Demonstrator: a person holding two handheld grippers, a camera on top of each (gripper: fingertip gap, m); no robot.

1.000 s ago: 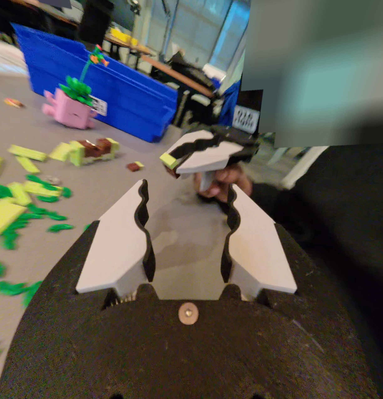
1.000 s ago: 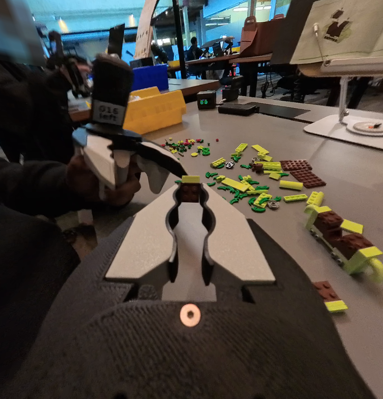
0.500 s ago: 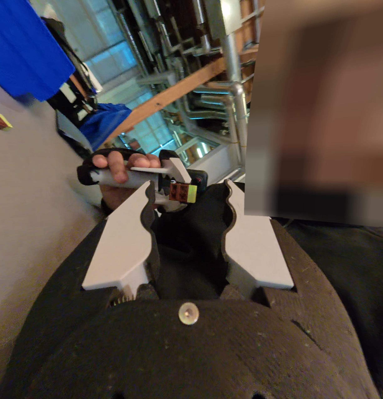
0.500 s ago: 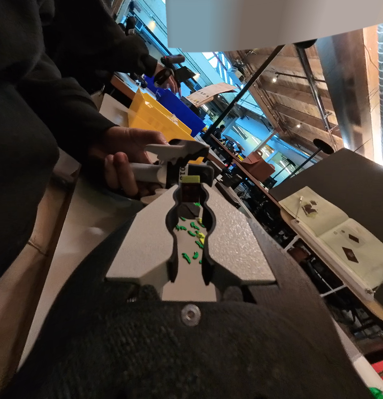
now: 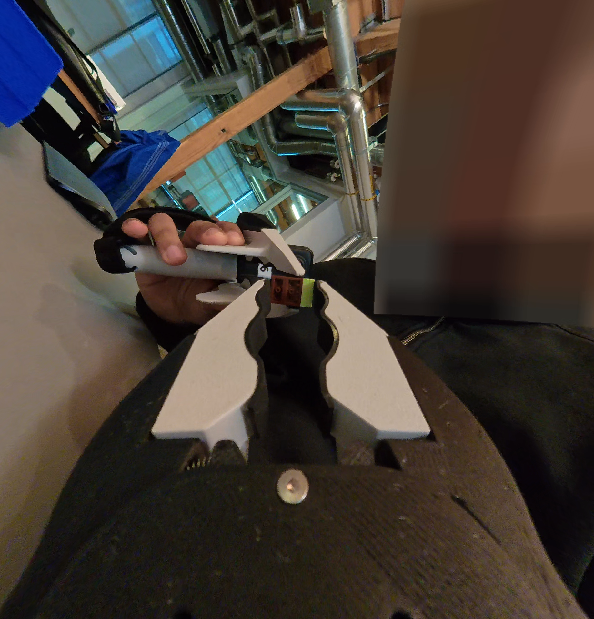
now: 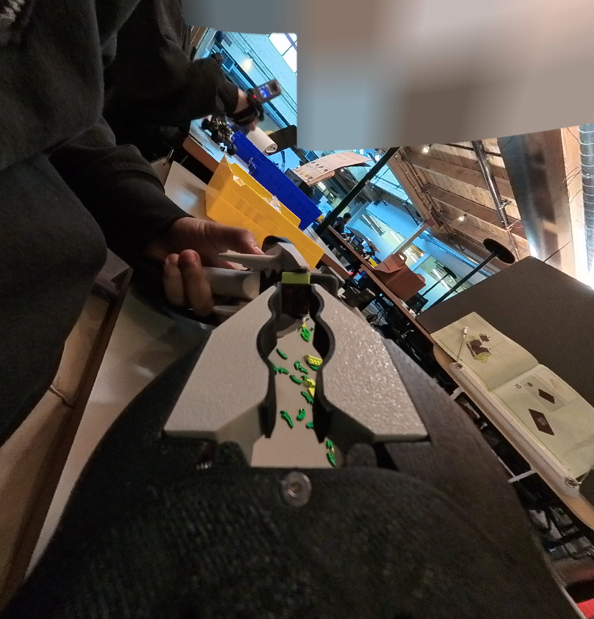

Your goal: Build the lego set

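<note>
My right gripper (image 6: 295,296) is shut on a small brown brick topped with a lime-green plate (image 6: 294,294) and holds it in the air, well off the table. In the left wrist view the same brick (image 5: 288,293) sits right between the fingertips of my left gripper (image 5: 291,287). The left gripper's jaws stand open a little wider than the brick, and I cannot tell whether they touch it. The right gripper's white fingers (image 5: 275,246) and the hand holding it show behind. The left gripper's finger (image 6: 248,258) shows beyond the brick in the right wrist view.
Green leaf pieces and lime plates (image 6: 299,371) lie scattered on the grey table (image 5: 37,318) below. A yellow bin (image 6: 255,214) and a blue bin (image 6: 275,174) stand behind. An open instruction booklet (image 6: 523,395) sits on a stand at right. A person's dark sleeves are close by. Only a small space, under 4 cm, lies between the two pairs of fingers.
Both grippers have lifted and tilted away from the table and come together. The left gripper's jaws have narrowed and now flank the brick that the right gripper still holds.
</note>
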